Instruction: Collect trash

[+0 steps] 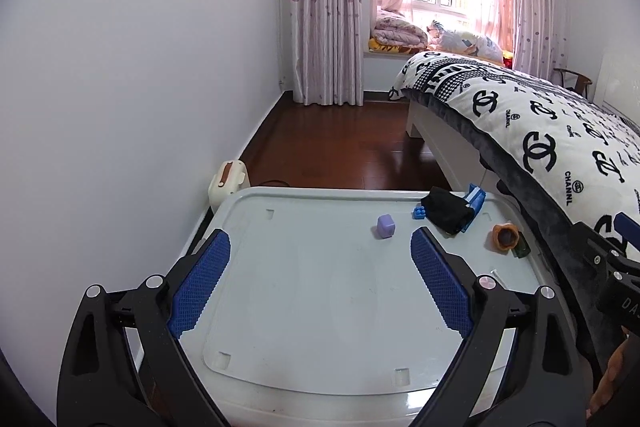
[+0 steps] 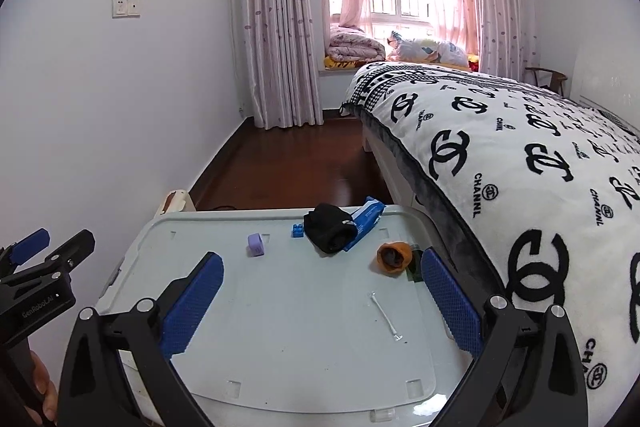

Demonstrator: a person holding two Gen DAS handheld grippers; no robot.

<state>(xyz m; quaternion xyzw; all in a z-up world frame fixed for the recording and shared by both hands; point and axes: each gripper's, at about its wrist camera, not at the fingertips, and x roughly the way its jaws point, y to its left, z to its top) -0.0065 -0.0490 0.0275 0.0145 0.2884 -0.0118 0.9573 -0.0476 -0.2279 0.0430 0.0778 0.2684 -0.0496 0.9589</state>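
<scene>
Thin plastic, the cotton swab (image 2: pixel 386 315) lay at five o'clock on the bin lid (image 2: pixel 280 327). Your right gripper (image 2: pixel 322 301) and left gripper (image 1: pixel 320 281) were both spread, empty; blunt pads could have skidded it off.

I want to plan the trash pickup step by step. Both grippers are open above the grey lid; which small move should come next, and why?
Probably ease the right gripper down toward the cotton swab: it lies loose between its open fingers, nearest of the items on the lid.

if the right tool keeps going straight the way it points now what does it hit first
Probably the cotton swab, which lies on the lid between the open right tool fingers. Beyond it sits the black cloth. Height above the lid is unclear, so it may pass over.
</scene>
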